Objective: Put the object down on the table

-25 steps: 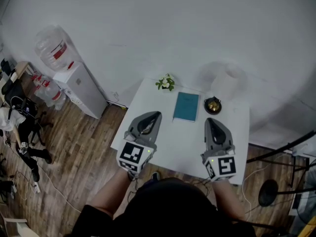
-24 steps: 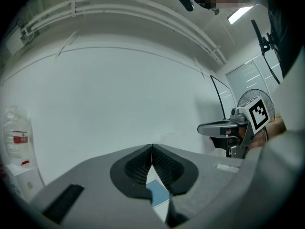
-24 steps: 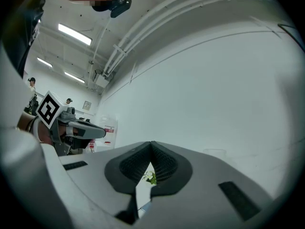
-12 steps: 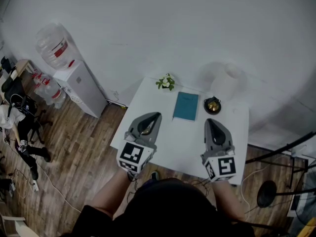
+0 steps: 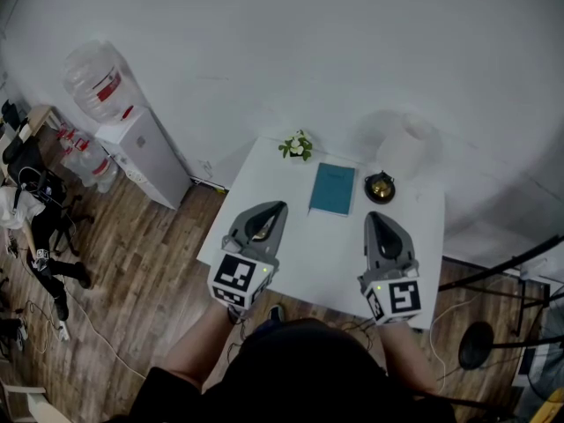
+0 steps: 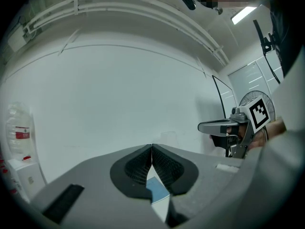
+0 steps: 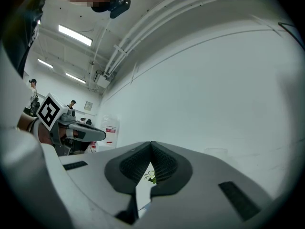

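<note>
Both my grippers hang level over the white table. The left gripper and right gripper each have jaws pressed together on nothing. The teal book, likely the object, lies flat ahead between them, long axis pointing away, slightly nearer my right.

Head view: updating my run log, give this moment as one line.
left claw shut, empty | right claw shut, empty | book, plant on table

Head view: high above the person, facing steeply down; counter mid-frame, wall at 12 o'clock.
Left gripper view: close behind its own jaws, level, facing the wall; right tongs at 3 o'clock.
Right gripper view: set the same way; left tongs at 9 o'clock.
Shared: book, seen in the head and left gripper views.
</note>
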`<state>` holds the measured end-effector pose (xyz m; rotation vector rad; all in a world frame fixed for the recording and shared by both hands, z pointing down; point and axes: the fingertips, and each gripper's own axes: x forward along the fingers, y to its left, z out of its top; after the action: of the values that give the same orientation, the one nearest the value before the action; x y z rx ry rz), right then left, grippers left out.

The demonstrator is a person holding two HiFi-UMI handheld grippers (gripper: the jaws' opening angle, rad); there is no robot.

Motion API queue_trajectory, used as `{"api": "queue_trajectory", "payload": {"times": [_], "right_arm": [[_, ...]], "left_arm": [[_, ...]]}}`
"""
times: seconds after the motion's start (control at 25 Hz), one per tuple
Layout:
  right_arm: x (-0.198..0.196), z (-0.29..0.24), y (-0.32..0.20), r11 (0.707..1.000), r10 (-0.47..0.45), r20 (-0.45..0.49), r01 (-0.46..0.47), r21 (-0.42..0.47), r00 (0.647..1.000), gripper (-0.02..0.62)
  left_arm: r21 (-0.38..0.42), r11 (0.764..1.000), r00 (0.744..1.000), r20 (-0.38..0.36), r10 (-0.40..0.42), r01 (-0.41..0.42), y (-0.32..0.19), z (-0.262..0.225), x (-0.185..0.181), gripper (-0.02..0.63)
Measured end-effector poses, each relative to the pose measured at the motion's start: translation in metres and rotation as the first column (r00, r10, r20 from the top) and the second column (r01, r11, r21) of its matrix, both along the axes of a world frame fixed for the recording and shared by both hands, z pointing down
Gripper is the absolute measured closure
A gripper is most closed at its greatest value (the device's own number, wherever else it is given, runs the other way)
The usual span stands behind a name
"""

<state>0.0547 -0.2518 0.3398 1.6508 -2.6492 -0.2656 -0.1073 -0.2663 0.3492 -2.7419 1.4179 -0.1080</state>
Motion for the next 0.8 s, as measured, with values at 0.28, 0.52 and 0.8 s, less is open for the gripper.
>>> {"api": "queue_trajectory", "payload": {"times": [0.28, 0.52, 0.8], "right_arm": [[0.001, 0.002, -0.003, 1.000, -0.008, 0.019, 0.009, -0.011, 1.000, 0.592], [0.005, 0.008, -0.009, 1.000, 0.003, 0.019, -0.002, -0.029, 1.000, 0.592], [0.000, 0.014, -0.019, 0.999, 0.005, 0.021, -0.004, -0.050, 1.000, 0.592]], "left_arm": [[0.008, 1.000, 1.000, 0.000, 0.006, -0.006, -0.007, 0.002, 0.001, 0.600], [-0.016, 1.000, 1.000, -0.001, 0.010, -0.010, -0.013, 0.007, 0.004, 0.600], [-0.060, 0.998, 1.000, -0.009, 0.006, -0.006, -0.024, 0.017, -0.003, 0.600]]}}
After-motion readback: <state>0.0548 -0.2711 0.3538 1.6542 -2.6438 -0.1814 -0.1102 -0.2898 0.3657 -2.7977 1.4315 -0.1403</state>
